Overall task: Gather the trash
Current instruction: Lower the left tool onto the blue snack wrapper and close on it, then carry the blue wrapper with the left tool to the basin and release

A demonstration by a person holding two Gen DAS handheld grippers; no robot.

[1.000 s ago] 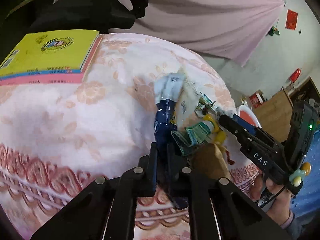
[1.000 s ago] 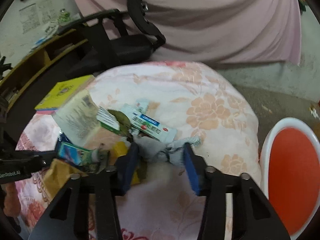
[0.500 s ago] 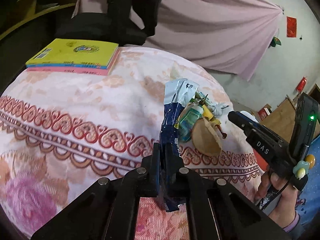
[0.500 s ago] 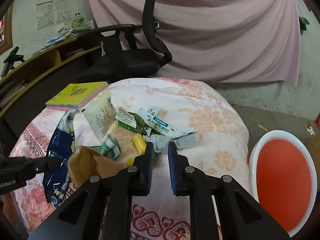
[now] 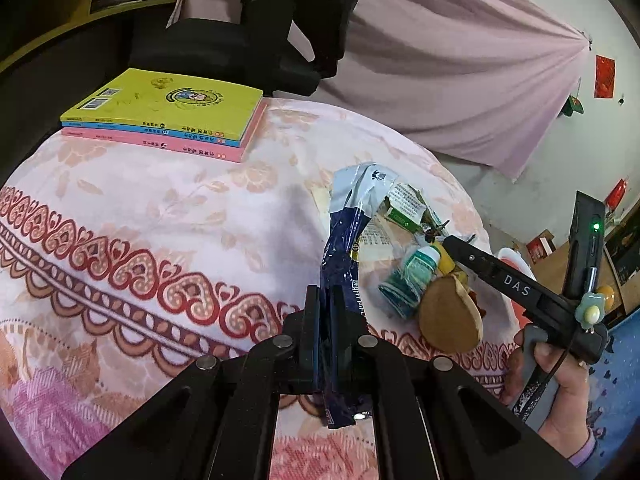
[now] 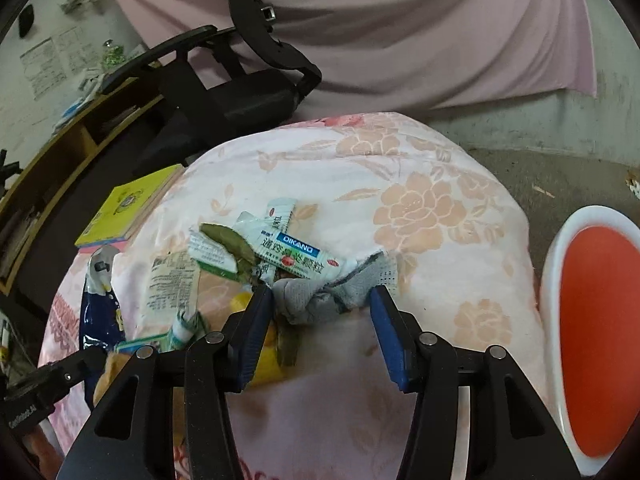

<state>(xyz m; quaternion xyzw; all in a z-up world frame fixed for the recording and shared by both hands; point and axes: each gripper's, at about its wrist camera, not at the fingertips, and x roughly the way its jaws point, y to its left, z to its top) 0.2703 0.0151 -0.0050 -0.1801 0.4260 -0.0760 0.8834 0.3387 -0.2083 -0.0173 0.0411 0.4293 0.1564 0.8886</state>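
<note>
My left gripper (image 5: pixel 329 312) is shut on a dark blue snack wrapper (image 5: pixel 346 240) and holds it upright above the table's near edge; the wrapper also shows in the right wrist view (image 6: pixel 98 304). A trash pile lies on the floral tablecloth (image 6: pixel 420 208): a white DIKANG sachet (image 6: pixel 298 254), a dry leaf (image 6: pixel 228 240), a printed paper packet (image 6: pixel 172 284), a teal bottle (image 5: pixel 414 276) and a brown paper piece (image 5: pixel 450 316). My right gripper (image 6: pixel 322 326) is open, its pads on either side of a crumpled grey rag (image 6: pixel 328 296). It also appears in the left wrist view (image 5: pixel 450 242).
A stack of books with a yellow cover (image 5: pixel 168 112) lies at the table's far left. A black office chair (image 6: pixel 240 96) stands behind the table. A white stool with a red seat (image 6: pixel 600 320) stands at the right. Wooden shelves (image 6: pixel 60 148) run along the left wall.
My right gripper was shut half a second ago and has opened wide around the grey rag. My left gripper still holds the blue wrapper, drawn back from the pile toward the table's edge.
</note>
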